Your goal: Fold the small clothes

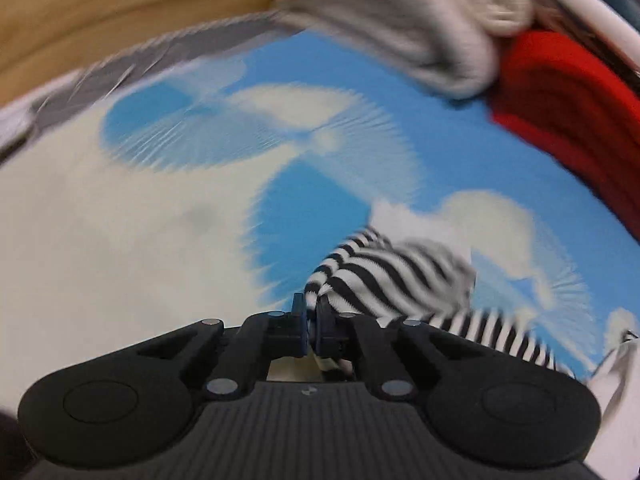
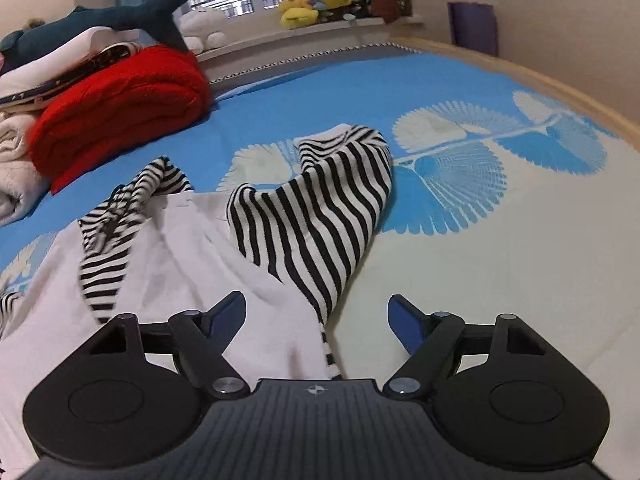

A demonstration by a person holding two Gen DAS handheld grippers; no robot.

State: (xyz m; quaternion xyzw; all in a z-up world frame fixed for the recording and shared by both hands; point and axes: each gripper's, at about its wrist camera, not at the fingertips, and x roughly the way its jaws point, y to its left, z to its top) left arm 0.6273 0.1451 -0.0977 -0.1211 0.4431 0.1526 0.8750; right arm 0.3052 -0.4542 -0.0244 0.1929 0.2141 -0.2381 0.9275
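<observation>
A small white garment with black-and-white striped sleeves [image 2: 312, 216] lies crumpled on the blue and cream bedspread [image 2: 480, 220]. My left gripper [image 1: 311, 320] is shut on a striped part of the garment [image 1: 384, 276], and the view is blurred by motion. My right gripper [image 2: 318, 316] is open and empty, just above the garment's near edge, with a striped sleeve running between its fingers. The white body [image 2: 180, 264] spreads to the left of the right gripper.
A folded red knit [image 2: 120, 104] and cream and white clothes [image 2: 16, 172] are stacked at the left of the bed; the red knit [image 1: 572, 120] and a grey-white garment [image 1: 420, 20] also show in the left wrist view. Plush toys [image 2: 312, 0] sit on the windowsill. The wooden bed edge [image 2: 560, 88] runs right.
</observation>
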